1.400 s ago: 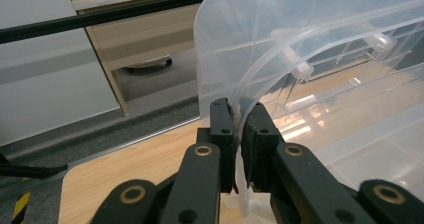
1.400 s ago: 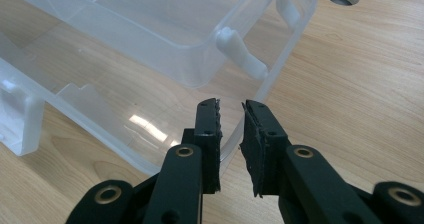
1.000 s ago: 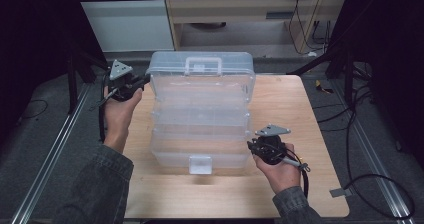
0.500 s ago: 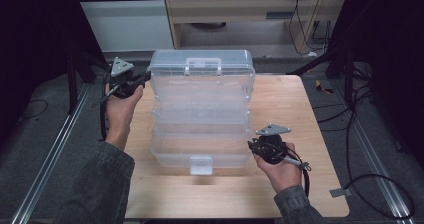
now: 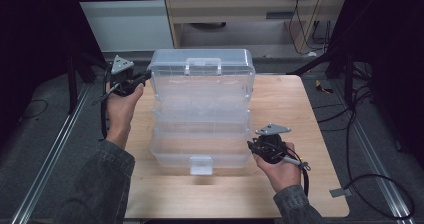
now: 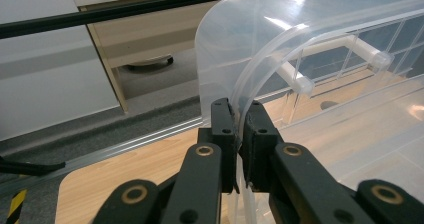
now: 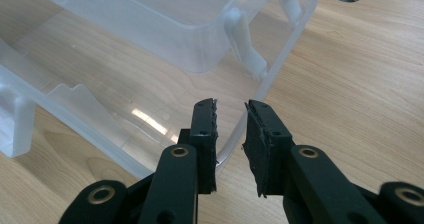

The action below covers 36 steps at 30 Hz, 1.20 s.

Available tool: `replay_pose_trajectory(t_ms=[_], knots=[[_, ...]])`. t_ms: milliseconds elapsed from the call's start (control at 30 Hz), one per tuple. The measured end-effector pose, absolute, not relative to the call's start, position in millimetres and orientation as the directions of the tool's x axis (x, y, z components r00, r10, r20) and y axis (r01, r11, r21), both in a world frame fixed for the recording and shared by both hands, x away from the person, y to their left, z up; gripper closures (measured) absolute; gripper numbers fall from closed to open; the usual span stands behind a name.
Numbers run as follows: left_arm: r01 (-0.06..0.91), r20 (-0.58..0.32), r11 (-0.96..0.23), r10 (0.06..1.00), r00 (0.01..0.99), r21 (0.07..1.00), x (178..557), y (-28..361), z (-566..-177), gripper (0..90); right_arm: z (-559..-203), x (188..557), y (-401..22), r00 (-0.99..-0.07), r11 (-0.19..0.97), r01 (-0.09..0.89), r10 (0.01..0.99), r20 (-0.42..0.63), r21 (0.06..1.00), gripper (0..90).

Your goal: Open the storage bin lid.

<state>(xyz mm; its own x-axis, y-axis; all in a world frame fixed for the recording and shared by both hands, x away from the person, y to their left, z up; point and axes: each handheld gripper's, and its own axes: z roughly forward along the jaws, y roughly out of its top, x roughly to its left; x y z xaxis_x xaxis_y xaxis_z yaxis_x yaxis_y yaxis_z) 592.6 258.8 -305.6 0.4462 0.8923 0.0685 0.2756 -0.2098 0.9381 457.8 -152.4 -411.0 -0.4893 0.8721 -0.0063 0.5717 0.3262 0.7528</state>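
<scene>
While the left gripper (image 6: 239, 129) pinches one clear box's (image 5: 200, 109) lid rim, the right gripper's (image 7: 230, 134) narrow fingers seemingly straddle its corner.

One clear plastic tiered box (image 5: 200, 109) stands on one wooden bench (image 5: 295, 109), with two tongs, left (image 5: 142, 78) and right (image 5: 251, 145).

Dark grey denim sleeves (image 5: 102, 184); each black hand-held gripper (image 5: 131, 83) carries brass-ringed screws, a black cable, a grey three-cornered plate
</scene>
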Motion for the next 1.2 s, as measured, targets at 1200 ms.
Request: replay_pose_trajectory(t_ms=[1200], knots=[[0.395,0.05,-0.269,0.875,0.482,0.878,612.3,259.7,-287.5,84.7,-411.8,459.1,-154.0,-0.481,0.317,0.577,0.877,0.0,0.753,74.0]])
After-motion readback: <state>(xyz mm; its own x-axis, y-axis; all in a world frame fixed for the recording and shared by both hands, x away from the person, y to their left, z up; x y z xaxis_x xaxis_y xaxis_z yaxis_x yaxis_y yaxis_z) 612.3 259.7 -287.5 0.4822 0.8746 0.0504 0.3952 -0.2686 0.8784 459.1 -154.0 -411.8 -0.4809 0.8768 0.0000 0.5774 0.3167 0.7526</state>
